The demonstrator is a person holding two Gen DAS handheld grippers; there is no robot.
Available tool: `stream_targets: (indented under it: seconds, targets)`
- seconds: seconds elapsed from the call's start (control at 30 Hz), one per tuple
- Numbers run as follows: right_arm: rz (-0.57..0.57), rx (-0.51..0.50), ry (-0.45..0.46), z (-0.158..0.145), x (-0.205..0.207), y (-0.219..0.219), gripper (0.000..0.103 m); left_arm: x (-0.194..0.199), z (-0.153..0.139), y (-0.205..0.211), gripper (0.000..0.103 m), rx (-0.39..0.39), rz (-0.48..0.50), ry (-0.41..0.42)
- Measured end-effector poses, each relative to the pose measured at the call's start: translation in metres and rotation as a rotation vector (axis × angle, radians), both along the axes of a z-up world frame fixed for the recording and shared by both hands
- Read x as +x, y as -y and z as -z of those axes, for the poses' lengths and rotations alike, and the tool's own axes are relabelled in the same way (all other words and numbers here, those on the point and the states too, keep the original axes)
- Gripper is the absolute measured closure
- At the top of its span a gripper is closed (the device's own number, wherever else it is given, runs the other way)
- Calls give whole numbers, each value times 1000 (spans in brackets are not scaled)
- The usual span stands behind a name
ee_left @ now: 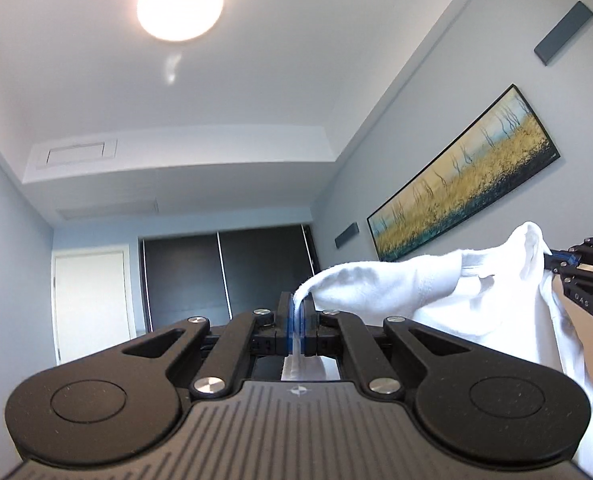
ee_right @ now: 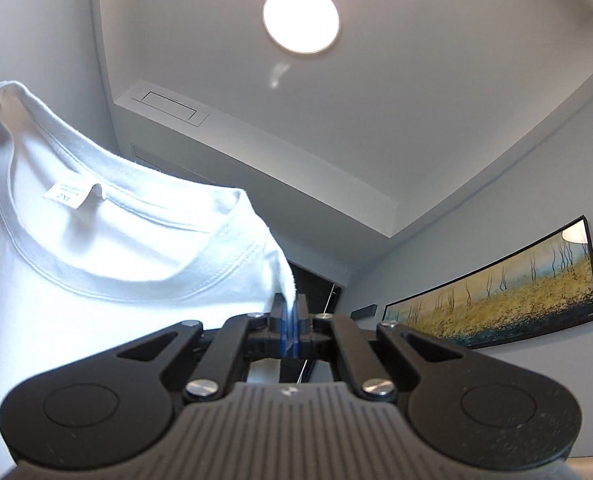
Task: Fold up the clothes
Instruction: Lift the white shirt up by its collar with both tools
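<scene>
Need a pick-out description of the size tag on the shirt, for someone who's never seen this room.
Under the round ceiling light, a white T-shirt hangs stretched between the left hand-held gripper and the right hand-held gripper. Follow its ribbed neckline to the back of the collar. The size tag is the small white printed rectangle sewn there, the only lettered patch on plain fabric.

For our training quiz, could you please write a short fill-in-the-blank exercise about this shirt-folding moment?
1. Both grippers hold up a T-shirt whose colour is ____.
2. The left gripper is ____ on the fabric.
3. On the wall hangs a framed ____ of golden grass.
4. The round ceiling light is switched ____.

Missing words: white; shut; picture; on
</scene>
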State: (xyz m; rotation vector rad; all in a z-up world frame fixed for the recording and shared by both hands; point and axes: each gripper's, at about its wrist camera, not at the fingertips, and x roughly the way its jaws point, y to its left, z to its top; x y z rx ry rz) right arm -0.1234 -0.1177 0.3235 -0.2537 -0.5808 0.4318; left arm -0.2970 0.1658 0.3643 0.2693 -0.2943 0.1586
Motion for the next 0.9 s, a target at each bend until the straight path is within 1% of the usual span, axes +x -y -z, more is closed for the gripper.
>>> stream_targets:
  seconds: [0.1, 0.2, 0.33, 0.4, 0.5, 0.57, 0.67, 0.73, 0.8, 0.9]
  targets:
    - [-13, -15, -36, 5, 13, -10, 100, 7, 3, 0, 102, 10, -20, -17]
    - [-6, -55, -73, 18, 34, -30, 100, 30, 15, -13, 102, -16, -49, -91]
    - [0, -138, -166, 45, 77, -65, 100, 77, 46, -39, 102, -52, -107, -224]
    - [-5, -185, -226, 60, 104, -87, 100, 105, 62, -54, 102, -67, -139, -286]
    - [-3, -245, -300, 82, 136, -123, 100, 154, 82, -74, 102, -59, -203, -357]
    - [0, -263, -346, 94, 164, -148, 100, 190, 91, -87, 102, -49, -245, -400]
    - [4, -281, -429, 108, 207, -185, 100, 237, 102, -111, 102, -61, -280, -458]
    - [5, -319, -486, 119, 231, -214, 100, 272, 115, -128, 102, -69, -296, -522]
    - [17, -370, -529, 139, 260, -244, 100, 306, 138, -146, 102, -76, -314, -600]
    - [35, -448, -582, 180, 296, -279, 100, 348, 182, -176, 102, -76, -328, -703]
